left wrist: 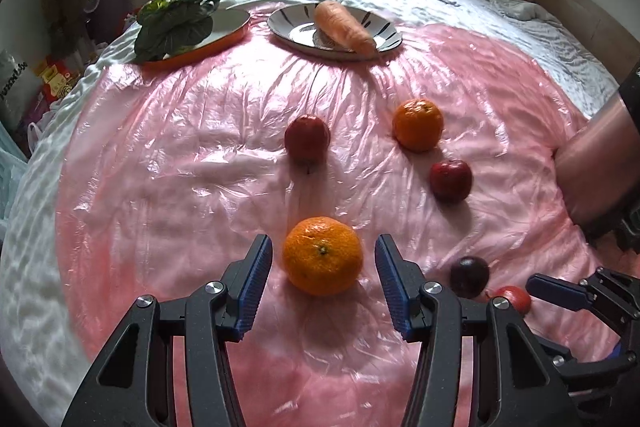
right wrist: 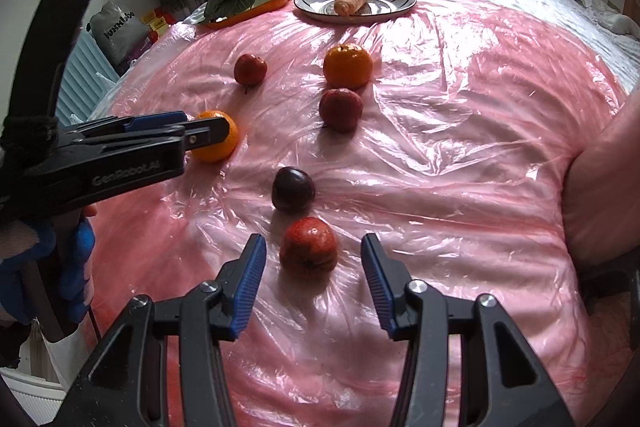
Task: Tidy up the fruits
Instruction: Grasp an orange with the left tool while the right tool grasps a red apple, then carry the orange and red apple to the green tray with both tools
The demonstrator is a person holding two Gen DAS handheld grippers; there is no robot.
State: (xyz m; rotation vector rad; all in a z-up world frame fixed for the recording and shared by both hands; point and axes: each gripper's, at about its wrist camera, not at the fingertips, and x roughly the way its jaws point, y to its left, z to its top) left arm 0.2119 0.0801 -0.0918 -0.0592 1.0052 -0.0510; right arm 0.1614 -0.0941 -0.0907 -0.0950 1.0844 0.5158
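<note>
Orange and red fruit lie scattered on a pink plastic sheet (left wrist: pixel 192 147) spread over a bed. The near orange (left wrist: pixel 322 255) sits between the fingers of the left gripper (left wrist: pixel 323 287), whose blue pads stand clear of it on both sides, gripping nothing. A red apple (right wrist: pixel 308 248) lies between the fingers of the right gripper (right wrist: pixel 313 287), which are spread wide and do not touch it. Just beyond that apple is a dark plum (right wrist: pixel 293 190). Farther up the sheet lie a second apple (right wrist: pixel 341 109), a second orange (right wrist: pixel 347 65) just behind it, and a third apple (right wrist: pixel 250 68) off to the left. At the far edge, a striped plate (left wrist: pixel 384 31) holds a carrot (left wrist: pixel 344 27), and beside it an orange-rimmed plate (left wrist: pixel 224 35) holds leafy greens (left wrist: pixel 176 23).
</note>
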